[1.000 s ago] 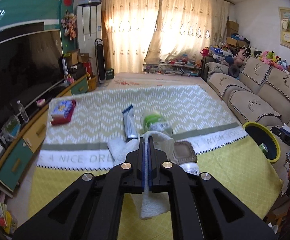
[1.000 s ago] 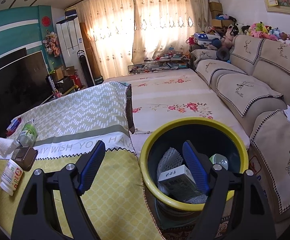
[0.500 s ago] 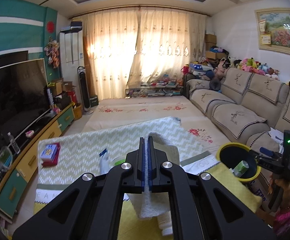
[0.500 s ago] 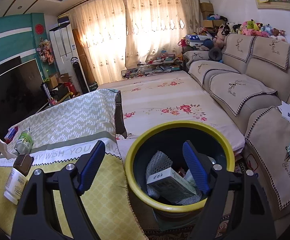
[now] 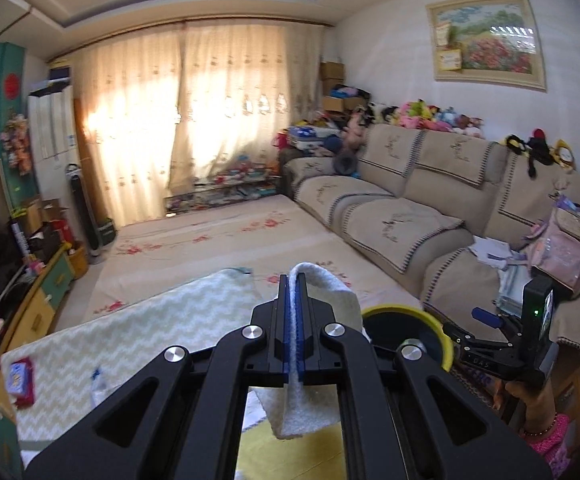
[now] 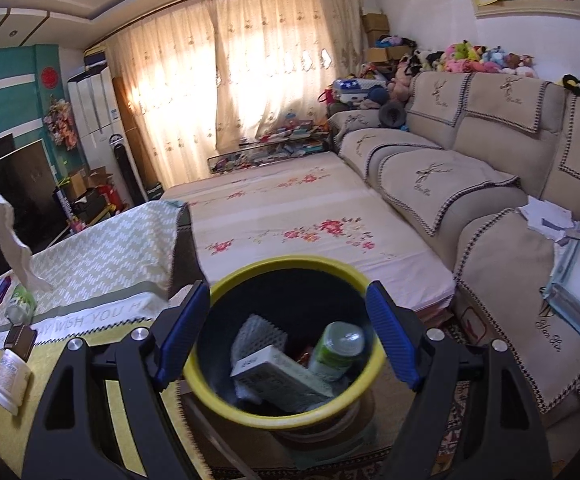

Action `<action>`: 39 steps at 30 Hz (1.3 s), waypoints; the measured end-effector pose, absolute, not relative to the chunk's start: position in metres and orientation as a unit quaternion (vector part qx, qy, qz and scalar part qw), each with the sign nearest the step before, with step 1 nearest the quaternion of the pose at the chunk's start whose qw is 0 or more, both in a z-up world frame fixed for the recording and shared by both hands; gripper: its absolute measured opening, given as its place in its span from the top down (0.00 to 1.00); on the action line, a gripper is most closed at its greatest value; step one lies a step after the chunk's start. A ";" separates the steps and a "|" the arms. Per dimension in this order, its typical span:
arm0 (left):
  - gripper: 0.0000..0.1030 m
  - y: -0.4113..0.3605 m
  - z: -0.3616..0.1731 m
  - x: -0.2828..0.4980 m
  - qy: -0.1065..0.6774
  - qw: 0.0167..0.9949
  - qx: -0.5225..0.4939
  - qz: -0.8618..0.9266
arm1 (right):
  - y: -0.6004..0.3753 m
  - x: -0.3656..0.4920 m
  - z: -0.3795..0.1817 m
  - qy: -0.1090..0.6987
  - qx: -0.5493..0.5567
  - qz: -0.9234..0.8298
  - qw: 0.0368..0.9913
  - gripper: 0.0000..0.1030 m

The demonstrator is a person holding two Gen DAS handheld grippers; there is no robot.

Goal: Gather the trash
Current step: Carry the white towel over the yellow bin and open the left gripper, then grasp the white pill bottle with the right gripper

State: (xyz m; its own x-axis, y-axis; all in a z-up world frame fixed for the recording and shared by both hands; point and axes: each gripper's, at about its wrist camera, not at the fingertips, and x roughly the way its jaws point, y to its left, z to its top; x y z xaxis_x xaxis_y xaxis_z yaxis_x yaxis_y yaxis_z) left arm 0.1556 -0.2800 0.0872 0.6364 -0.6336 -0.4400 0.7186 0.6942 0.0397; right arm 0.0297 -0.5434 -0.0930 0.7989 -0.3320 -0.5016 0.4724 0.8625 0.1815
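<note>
left gripper (image 5: 293, 320): we're clamped on the paper towel (image 5: 314, 400)
right gripper (image 6: 287, 334): wide, empty, our jaws flank the bin (image 6: 249, 410)

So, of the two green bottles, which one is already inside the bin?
The green bottle lying in the yellow-rimmed bin beside the white box. The other green bottle still stands on the tablecloth at left.

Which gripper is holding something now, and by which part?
The left gripper is shut on a white textured paper towel, pinching its folded upper part. The right gripper is open, holding nothing.
</note>
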 end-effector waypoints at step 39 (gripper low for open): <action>0.07 -0.250 0.039 0.132 0.219 0.932 0.039 -0.285 | -0.493 0.046 -0.098 0.253 0.129 -0.151 0.947 0.23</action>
